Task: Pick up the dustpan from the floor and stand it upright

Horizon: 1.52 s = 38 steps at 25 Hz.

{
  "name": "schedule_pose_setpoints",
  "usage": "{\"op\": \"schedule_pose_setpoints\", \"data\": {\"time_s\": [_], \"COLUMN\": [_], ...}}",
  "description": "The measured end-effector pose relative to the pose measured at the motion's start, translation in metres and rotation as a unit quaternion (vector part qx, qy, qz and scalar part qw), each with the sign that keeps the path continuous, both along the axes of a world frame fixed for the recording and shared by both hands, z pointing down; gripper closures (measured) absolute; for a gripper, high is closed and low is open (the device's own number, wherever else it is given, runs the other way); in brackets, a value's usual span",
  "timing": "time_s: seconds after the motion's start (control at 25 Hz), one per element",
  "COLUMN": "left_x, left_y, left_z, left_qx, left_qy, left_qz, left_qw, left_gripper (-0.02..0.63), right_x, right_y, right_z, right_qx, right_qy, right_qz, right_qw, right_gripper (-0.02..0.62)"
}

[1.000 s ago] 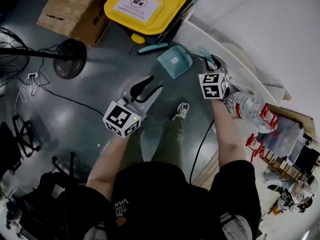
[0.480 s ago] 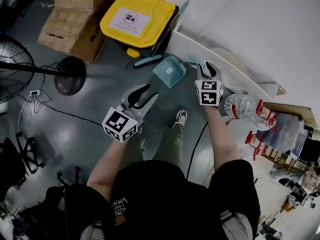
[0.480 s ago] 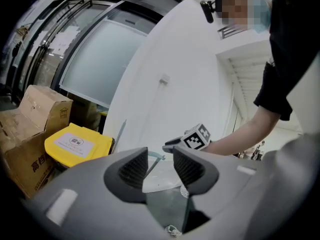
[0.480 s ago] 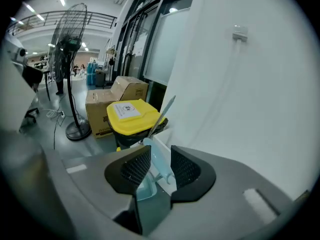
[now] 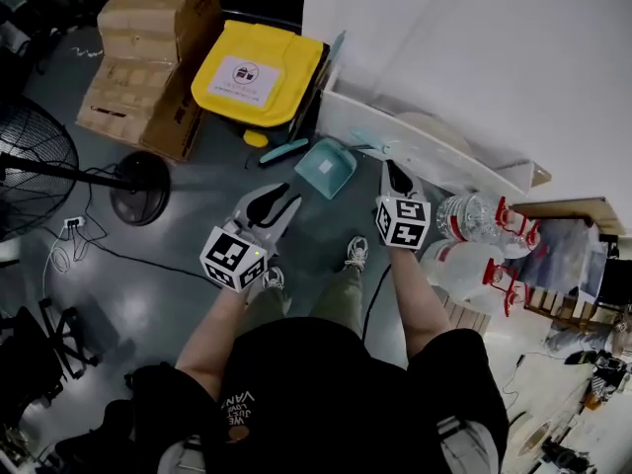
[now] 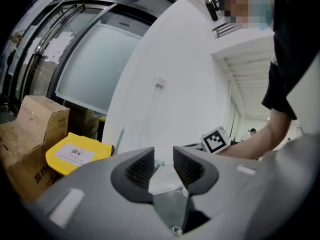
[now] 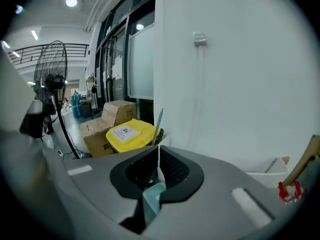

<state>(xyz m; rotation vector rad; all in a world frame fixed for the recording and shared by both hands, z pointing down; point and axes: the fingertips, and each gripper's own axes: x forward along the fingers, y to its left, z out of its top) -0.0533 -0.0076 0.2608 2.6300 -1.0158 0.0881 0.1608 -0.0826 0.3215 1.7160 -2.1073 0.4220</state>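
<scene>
The teal dustpan [image 5: 326,166] rests on the grey floor against the low white ledge [image 5: 434,156]. It is tilted up, and its handle [image 5: 367,142] points at the ledge. My right gripper [image 5: 393,169] hovers just right of the handle, apart from it. Its jaws are closing, almost together, with nothing between them. In the right gripper view the dustpan [image 7: 152,196] shows below the right gripper [image 7: 158,166]. My left gripper [image 5: 279,194] hangs left of the pan, open and empty. The left gripper view has the left gripper [image 6: 163,164] aimed toward the wall.
A yellow-lidded bin [image 5: 255,72] and cardboard boxes [image 5: 148,57] stand behind the pan. A teal brush [image 5: 281,151] lies by the bin. A fan's base [image 5: 138,186] sits to the left. Water jugs [image 5: 474,215] stand to the right. My shoe [image 5: 355,253] is below the grippers.
The right gripper has drawn back from the dustpan's handle, risen and rolled, and its jaws have come together. The left gripper has risen a little. The dustpan stays by the ledge.
</scene>
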Motion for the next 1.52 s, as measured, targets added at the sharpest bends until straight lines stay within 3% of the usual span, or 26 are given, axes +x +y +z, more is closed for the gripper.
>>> {"op": "schedule_pose_setpoints", "data": {"time_s": [0.4,0.68,0.88,1.04,1.52], "left_x": [0.003,0.000,-0.009,-0.021,-0.061], "left_y": [0.018,0.040,0.056,0.067,0.086], "left_z": [-0.025,-0.035,-0.045,-0.052,-0.057], "left_qx": [0.017,0.023,0.032,0.035,0.039], "left_qy": [0.003,0.014,0.017,0.021,0.021], "left_qz": [0.034,0.060,0.073,0.068,0.041], "left_qw": [0.9993,0.9978,0.9967,0.9968,0.9982], "left_gripper": [0.502,0.543,0.552,0.552,0.552], "right_x": [-0.011,-0.041,-0.063,-0.080,-0.106], "right_y": [0.058,0.103,0.132,0.152,0.186], "right_z": [-0.038,-0.060,-0.072,-0.086,-0.113], "right_qx": [0.020,0.034,0.045,0.061,0.073], "right_qy": [-0.074,-0.085,-0.067,-0.046,-0.064], "right_qz": [0.042,0.005,-0.017,-0.046,-0.085], "right_qw": [0.996,0.996,0.997,0.996,0.992], "right_gripper": [0.594,0.594,0.594,0.594,0.594]}}
